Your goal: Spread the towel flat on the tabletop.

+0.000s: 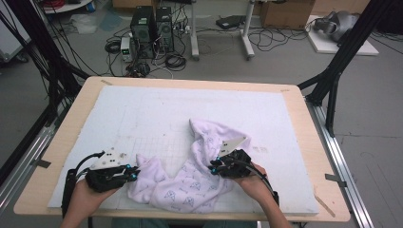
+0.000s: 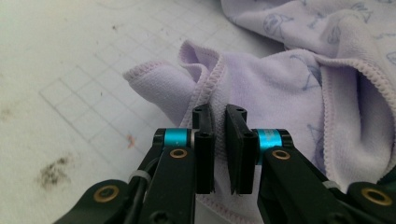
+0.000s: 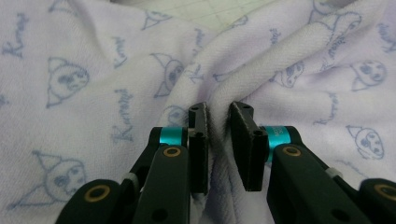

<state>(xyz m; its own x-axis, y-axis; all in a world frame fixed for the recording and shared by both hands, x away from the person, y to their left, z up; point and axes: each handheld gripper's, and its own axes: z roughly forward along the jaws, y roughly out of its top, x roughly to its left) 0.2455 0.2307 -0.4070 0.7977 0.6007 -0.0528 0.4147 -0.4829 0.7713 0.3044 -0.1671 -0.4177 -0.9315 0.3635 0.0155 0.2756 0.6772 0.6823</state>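
- Left gripper [image 2: 219,122] pinching the stitched hem of the crumpled lilac printed towel [image 1: 190,178] at its left end.
- Right gripper [image 3: 219,122] pinching a raised towel fold.

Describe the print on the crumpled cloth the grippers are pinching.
The pale lilac towel carries blue-grey cartoon cat-like faces and script lettering; clearest in the right gripper view.

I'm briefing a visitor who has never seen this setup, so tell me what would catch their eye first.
First the crumpled lilac towel, printed with small cartoon faces, lying at the near middle of the white gridded mat. Next the two black hand-held tools at its ends: the left tool with its jaws nearly closed at a stitched hem, the right tool pinching a raised fold of the cloth. Beyond the table, computer towers and tangled cables sit on the floor.
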